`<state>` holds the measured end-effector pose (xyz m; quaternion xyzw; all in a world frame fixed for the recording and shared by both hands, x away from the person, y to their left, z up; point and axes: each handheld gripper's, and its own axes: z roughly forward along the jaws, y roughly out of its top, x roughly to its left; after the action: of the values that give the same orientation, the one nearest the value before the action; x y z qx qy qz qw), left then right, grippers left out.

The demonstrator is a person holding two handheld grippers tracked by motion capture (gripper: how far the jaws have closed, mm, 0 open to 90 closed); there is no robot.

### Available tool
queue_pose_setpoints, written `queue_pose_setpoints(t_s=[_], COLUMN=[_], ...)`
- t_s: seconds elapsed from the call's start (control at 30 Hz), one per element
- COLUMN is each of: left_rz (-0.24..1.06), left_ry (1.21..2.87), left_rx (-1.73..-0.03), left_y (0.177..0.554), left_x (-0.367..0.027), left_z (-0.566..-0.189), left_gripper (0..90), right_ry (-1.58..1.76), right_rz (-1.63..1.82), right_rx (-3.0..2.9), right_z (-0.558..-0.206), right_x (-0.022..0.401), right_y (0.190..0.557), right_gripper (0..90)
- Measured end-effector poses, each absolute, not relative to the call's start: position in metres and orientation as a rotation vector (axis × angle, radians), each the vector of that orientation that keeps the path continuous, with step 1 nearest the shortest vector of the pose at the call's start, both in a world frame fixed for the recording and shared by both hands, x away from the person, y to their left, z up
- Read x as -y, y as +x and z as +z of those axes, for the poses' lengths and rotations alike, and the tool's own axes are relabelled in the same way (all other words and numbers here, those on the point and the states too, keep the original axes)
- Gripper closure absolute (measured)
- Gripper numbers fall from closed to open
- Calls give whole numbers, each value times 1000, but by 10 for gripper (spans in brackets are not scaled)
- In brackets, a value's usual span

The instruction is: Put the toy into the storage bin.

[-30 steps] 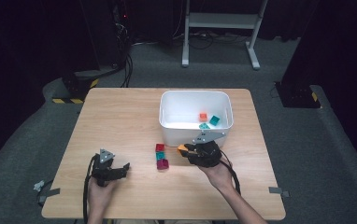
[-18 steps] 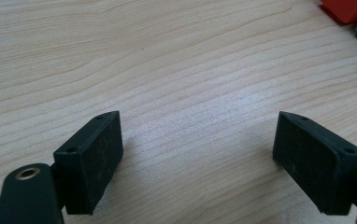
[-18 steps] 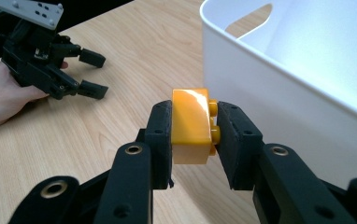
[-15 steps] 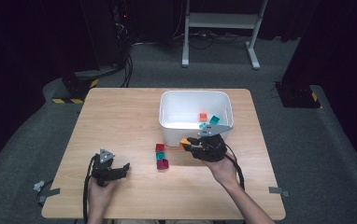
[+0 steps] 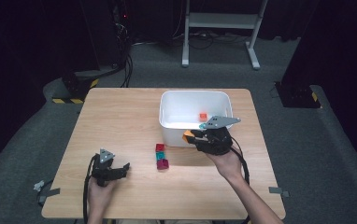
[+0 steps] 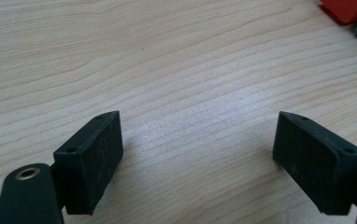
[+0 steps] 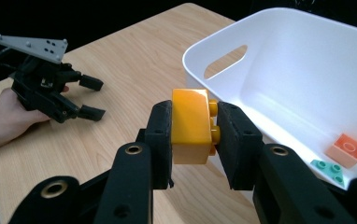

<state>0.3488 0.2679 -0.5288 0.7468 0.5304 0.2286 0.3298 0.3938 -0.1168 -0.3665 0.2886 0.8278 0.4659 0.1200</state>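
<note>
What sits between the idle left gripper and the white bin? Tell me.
In the high view, three small blocks, two red and one teal, lie on the table between the left gripper and the white bin.

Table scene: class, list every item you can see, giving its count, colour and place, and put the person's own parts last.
Table: one, light wood, centre.
Bin: one, white, far right of table.
Yellow block: one, clamped in right gripper beside the bin's rim.
Blocks in bin: orange, pale green.
Blocks on table: three, red, teal, red, a row before the bin.
Metal stand: one, white, floor behind.
Left gripper: black, open over bare wood.
Right gripper: black.
</note>
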Motion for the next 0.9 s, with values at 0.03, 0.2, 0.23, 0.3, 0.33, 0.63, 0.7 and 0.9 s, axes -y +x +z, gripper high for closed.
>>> queue_pose_setpoints(t_s=[0.03, 0.2, 0.23, 0.3, 0.33, 0.63, 0.7, 0.9], left_rz=[598, 598, 598, 598, 598, 598, 599, 599], left_ry=[1953, 1953, 1954, 1954, 1954, 1954, 1953, 1953], left_rx=[-1387, -1387, -1387, -1387, -1387, -1387, -1387, -1387], left_y=[349, 349, 349, 349, 349, 349, 349, 349], left_x=[-268, -268, -268, -268, -268, -268, -268, -268], left_z=[-529, -529, -529, -529, -529, -529, -529, -529], left_gripper=[162, 162, 162, 162, 162, 162, 162, 162], right_ry=[845, 848, 851, 862, 864, 908, 920, 961], right_rz=[1365, 1368, 1368, 1369, 1369, 1358, 1350, 1350], right_rx=[-2416, -2402, -2398, -2391, -2388, -2349, -2346, -2328], right_z=[-364, -355, -353, -350, -349, -339, -338, -335], right_x=[117, 121, 121, 123, 123, 127, 128, 130], right_y=[394, 398, 398, 401, 403, 419, 422, 433], right_gripper=[674, 674, 674, 674, 674, 674, 674, 674])
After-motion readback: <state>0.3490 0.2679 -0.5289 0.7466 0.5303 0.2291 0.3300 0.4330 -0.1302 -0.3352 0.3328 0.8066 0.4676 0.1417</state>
